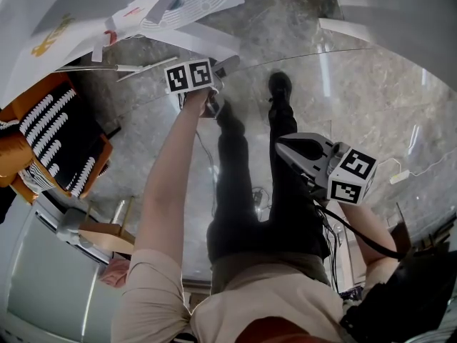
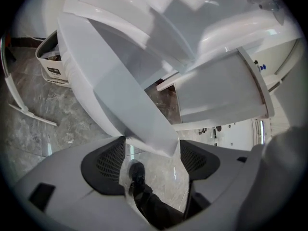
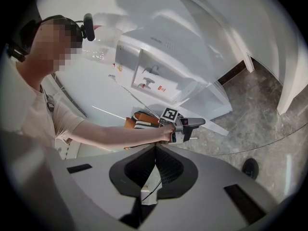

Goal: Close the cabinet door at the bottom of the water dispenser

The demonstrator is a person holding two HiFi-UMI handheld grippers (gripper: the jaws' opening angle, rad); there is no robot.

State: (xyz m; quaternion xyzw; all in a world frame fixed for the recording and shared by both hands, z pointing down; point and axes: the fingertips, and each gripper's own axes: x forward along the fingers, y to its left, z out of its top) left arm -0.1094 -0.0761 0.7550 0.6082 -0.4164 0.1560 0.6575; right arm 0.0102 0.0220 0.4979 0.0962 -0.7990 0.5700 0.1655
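Observation:
The white water dispenser (image 3: 159,71) stands on the marble floor with its bottom cabinet door (image 2: 120,95) swung out. My left gripper (image 2: 151,155) is open, and the door's lower corner sits between its two dark pads (image 2: 103,165); I cannot tell whether they touch it. In the head view that gripper (image 1: 223,66) reaches forward at arm's length to the door's edge (image 1: 203,43). The right gripper view shows the left gripper (image 3: 185,124) in front of the door (image 3: 211,105). My right gripper (image 1: 280,145) hangs back over the person's legs, shut and holding nothing (image 3: 155,150).
An orange basket (image 1: 50,134) with black-and-white striped contents stands left of the dispenser. A cardboard box (image 2: 50,64) sits behind the door. A white cable and plug (image 1: 400,176) lie on the floor at right. A white wall panel (image 1: 400,6) rises at the far right.

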